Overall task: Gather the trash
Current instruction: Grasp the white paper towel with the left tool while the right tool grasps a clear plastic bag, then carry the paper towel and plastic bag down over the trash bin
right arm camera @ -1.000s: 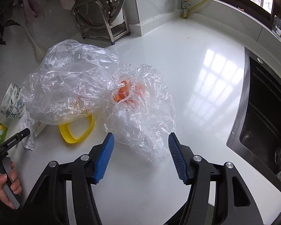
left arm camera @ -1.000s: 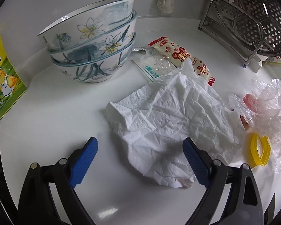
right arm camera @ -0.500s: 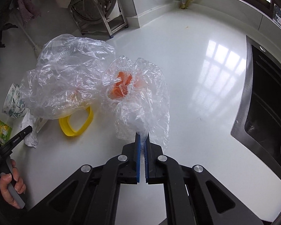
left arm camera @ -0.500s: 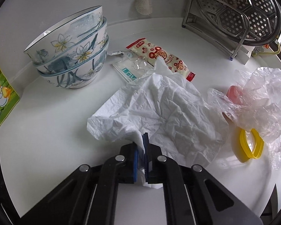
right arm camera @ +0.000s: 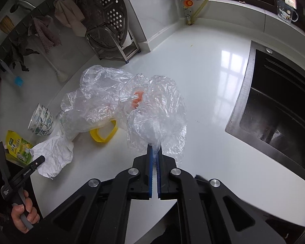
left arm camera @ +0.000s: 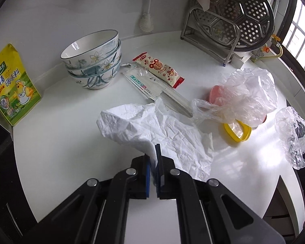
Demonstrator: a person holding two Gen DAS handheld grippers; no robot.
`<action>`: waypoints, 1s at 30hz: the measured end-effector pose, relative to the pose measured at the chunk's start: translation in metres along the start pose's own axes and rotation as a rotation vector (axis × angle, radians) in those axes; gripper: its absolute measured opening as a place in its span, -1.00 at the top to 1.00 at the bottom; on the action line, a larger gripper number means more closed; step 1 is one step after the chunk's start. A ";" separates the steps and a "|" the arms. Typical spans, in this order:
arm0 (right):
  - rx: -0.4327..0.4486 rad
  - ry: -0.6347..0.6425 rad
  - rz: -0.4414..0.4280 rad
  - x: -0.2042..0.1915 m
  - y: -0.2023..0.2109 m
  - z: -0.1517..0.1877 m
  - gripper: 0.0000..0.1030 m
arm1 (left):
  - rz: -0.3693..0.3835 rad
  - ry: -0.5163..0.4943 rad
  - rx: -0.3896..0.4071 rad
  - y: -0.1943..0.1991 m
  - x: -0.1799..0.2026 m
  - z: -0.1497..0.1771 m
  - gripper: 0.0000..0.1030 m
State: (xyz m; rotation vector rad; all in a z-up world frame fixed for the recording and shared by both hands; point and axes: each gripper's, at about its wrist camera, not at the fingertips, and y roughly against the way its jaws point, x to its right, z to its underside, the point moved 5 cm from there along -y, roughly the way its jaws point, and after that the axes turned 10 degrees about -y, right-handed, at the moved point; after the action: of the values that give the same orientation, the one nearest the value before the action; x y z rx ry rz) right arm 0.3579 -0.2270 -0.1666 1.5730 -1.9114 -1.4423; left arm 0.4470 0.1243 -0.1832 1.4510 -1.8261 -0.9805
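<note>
Left gripper clamped on crumpled white paper towel, creased, lifted; right gripper clamped on crinkly clear plastic bag, translucent, puffed.

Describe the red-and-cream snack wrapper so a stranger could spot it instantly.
Start at the stack of flowered bowls on the white counter. Just right of them lies the snack wrapper, flat and slanted, beside a clear packet with teal print. Only it has red ends and red cartoon figures on cream.

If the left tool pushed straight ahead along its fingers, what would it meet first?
The crumpled paper towel the left tool already pinches; behind it probably the flat chopstick sleeve, though depth is unclear.
</note>
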 end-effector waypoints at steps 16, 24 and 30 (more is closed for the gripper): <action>-0.068 0.012 -0.067 0.062 0.058 0.092 0.94 | 0.084 -0.075 0.037 0.088 0.099 0.067 0.91; -0.057 0.073 -0.124 0.129 0.112 0.144 0.94 | 0.113 -0.085 0.058 0.140 0.188 0.134 0.91; -0.072 0.108 -0.158 0.176 0.133 0.189 0.94 | 0.121 -0.130 0.061 0.163 0.252 0.196 0.91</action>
State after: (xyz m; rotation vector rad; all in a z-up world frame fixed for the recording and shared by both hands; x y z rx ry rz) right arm 0.0783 -0.2931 -0.2097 1.7636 -1.6902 -1.4379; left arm 0.1443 -0.0655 -0.1510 1.3216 -2.0287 -0.9862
